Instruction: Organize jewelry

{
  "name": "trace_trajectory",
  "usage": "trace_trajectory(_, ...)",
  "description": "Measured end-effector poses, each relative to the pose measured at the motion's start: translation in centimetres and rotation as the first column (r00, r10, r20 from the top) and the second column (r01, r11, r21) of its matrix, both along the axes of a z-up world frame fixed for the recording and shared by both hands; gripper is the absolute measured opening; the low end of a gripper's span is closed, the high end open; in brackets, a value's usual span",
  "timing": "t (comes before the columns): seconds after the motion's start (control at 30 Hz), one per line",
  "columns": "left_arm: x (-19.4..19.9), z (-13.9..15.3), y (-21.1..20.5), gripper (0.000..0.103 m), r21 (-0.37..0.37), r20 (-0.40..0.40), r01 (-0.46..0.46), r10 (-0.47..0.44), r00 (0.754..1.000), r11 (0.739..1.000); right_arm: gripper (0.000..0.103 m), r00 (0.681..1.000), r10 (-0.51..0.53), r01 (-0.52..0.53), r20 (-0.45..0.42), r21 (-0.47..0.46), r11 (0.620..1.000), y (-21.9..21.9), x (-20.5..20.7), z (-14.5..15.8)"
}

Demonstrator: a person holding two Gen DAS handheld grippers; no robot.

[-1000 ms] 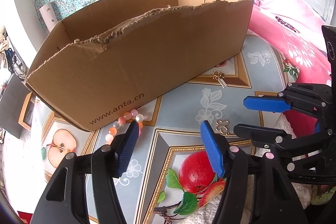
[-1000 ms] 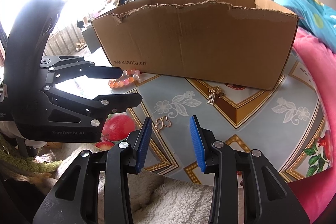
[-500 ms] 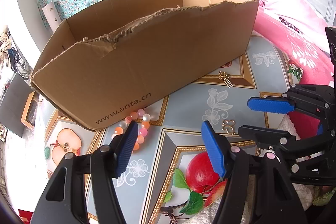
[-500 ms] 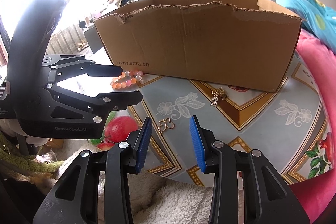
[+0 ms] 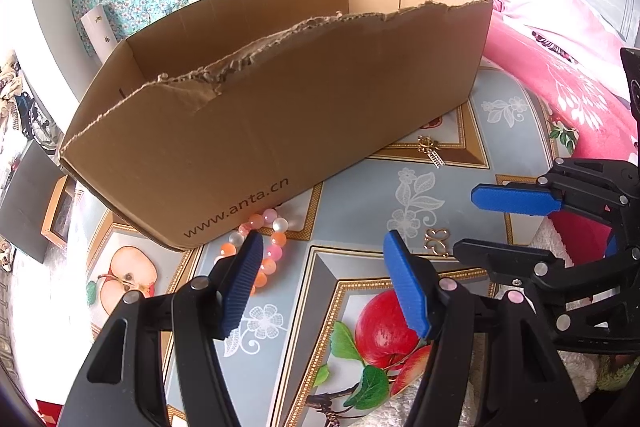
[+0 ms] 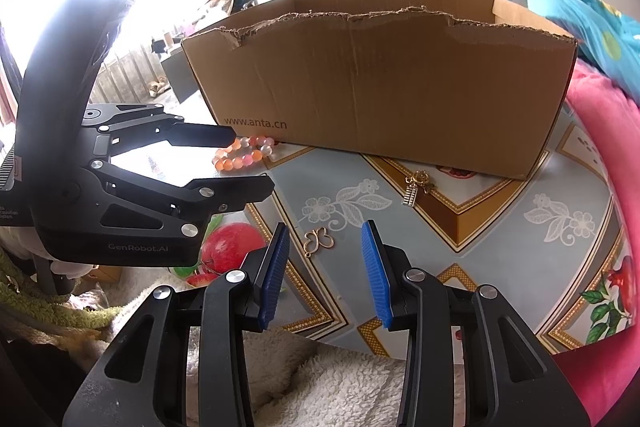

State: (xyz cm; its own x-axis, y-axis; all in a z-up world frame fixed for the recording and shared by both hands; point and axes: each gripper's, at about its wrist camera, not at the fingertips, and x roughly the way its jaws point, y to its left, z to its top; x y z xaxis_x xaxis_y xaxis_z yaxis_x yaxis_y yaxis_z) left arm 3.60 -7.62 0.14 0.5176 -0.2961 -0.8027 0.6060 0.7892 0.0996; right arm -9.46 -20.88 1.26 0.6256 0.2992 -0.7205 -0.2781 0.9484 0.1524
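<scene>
A torn cardboard box [image 5: 280, 115] [image 6: 380, 87] stands open-topped on the fruit-patterned tablecloth [image 5: 360, 195] [image 6: 500, 227]. A pink, orange and white bead bracelet [image 5: 276, 239] [image 6: 244, 151] lies against the box's front left corner. A gold butterfly pendant [image 5: 436, 241] [image 6: 318, 241] and a gold brooch with a ladder-like charm [image 5: 430, 149] [image 6: 416, 185] lie in front of the box. My left gripper [image 5: 320, 247] [image 6: 248, 163] hovers open and empty, its left finger over the bracelet. My right gripper [image 6: 325, 233] [image 5: 468, 223] is open and empty, just short of the butterfly pendant.
A pink blanket [image 5: 560, 75] [image 6: 600, 131] rises along the table's right side, with blue bedding behind it. White fluffy fabric [image 6: 320, 379] lies over the near table edge under both grippers. Floral cloth hangs on the far wall.
The left wrist view has drifted slightly, so more of the bead bracelet shows beside the left finger. Both grippers keep their openings, and no jewelry has moved.
</scene>
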Motion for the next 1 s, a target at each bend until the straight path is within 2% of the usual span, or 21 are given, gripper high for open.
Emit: trace_trajectory(1.0,0.04,-0.04,0.0,0.061,0.001,0.001,0.002,-0.002,1.0,1.0,0.036,1.0,0.001,-0.001,0.008,0.003,1.0,-0.07,-0.43,0.13)
